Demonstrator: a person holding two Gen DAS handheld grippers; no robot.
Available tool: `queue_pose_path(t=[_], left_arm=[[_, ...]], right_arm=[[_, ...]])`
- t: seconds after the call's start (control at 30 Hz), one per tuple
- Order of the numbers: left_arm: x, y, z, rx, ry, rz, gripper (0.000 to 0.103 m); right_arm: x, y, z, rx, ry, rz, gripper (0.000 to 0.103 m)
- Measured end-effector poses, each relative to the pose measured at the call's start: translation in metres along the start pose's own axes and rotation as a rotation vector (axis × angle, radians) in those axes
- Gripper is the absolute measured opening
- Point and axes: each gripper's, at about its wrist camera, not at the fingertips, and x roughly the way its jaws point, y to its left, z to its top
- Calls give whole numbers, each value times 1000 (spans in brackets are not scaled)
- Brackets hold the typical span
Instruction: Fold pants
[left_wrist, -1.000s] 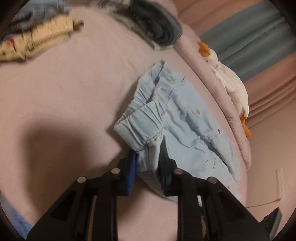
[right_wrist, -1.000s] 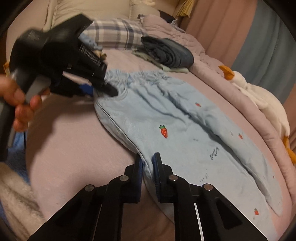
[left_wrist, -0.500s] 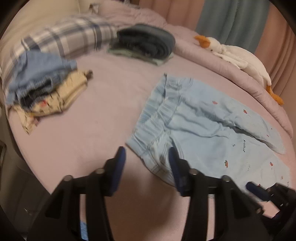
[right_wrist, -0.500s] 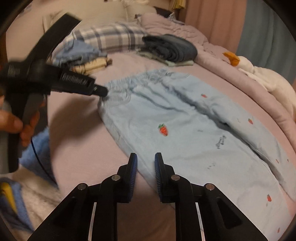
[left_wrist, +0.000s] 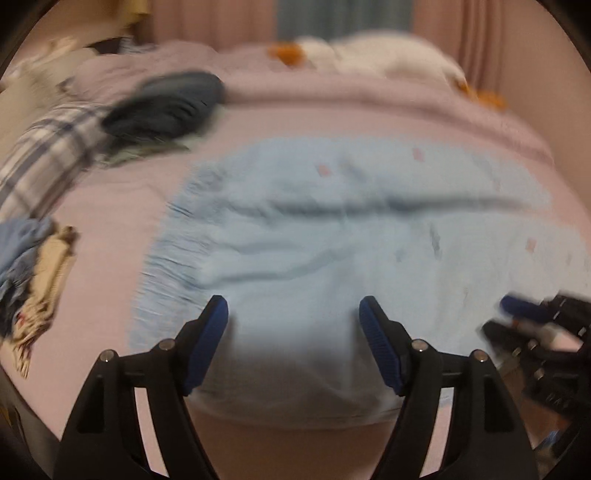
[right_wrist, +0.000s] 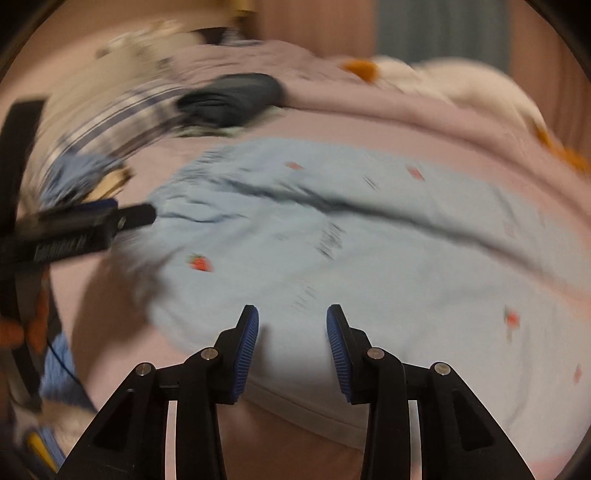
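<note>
Light blue pants (left_wrist: 332, 229) with small strawberry prints lie spread flat on the pink bed (left_wrist: 110, 206), waistband to the left and legs to the right. My left gripper (left_wrist: 293, 325) hovers over their near edge close to the waistband; its jaws are opening wide and the pads touch no cloth. My right gripper (right_wrist: 292, 328) hangs over the same pants (right_wrist: 332, 240) further along the near edge, jaws opening, nothing pinched. The left gripper (right_wrist: 92, 221) also shows at the left of the right wrist view, and the right gripper (left_wrist: 532, 314) at the right edge of the left wrist view. Both views are blurred.
A folded dark garment (left_wrist: 166, 107) lies beyond the waistband beside a plaid pillow (left_wrist: 40, 155). A heap of blue and beige clothes (left_wrist: 33, 258) sits at the left. A white plush duck (left_wrist: 376, 51) rests on the rolled blanket (left_wrist: 369, 96) along the far side.
Both grippers let go of the pants' near edge and their jaws spread apart. The pants now lie flat. Both cameras rolled and swung, so the bed now looks level.
</note>
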Motion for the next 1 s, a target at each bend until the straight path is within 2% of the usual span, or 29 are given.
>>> queue_pose_path(t=[0.07,0.1,0.23,0.3,0.37,0.43,0.47,0.53,0.57,0.6,0.67,0.83,1.0], left_arm=[[20,-5,-8,39,73,1,73],[16,-5,-9,49,40,-6,73],[5,3,-15,67,59,-56,73],[-4,7,-14,62,44,-29,73],[-7,11,-15,48,30,-19,74],[5,13,-22,53,74,-29,79],[8,13,-25,58,71,-33,79],[7,9,-25,83,55,-25,80],[6,7,-23,89,64,-19,79],[6,6,-20,81,70,-21,79],[3,7,-12,56,72,-53,78],[-8,9,9,72,25,-40,79],[-2,4,31,99,4,-41,79]], right_arm=[[11,-5,-11,-8,54,-37,38],[10,-3,-15,-27,48,-41,38],[4,5,-15,-75,97,-49,38],[0,-1,-9,-39,108,-26,38],[-13,-8,-2,-9,53,-36,38],[-19,-16,-4,3,18,-67,40],[-17,-20,-6,11,25,-84,42],[-3,-29,-19,33,101,-112,44],[1,-31,-26,34,117,-108,44],[-2,-32,-31,21,76,-98,44],[-4,-31,-29,-3,86,-90,45],[-11,-44,-11,33,60,-31,45],[-14,-38,11,18,14,-6,47]])
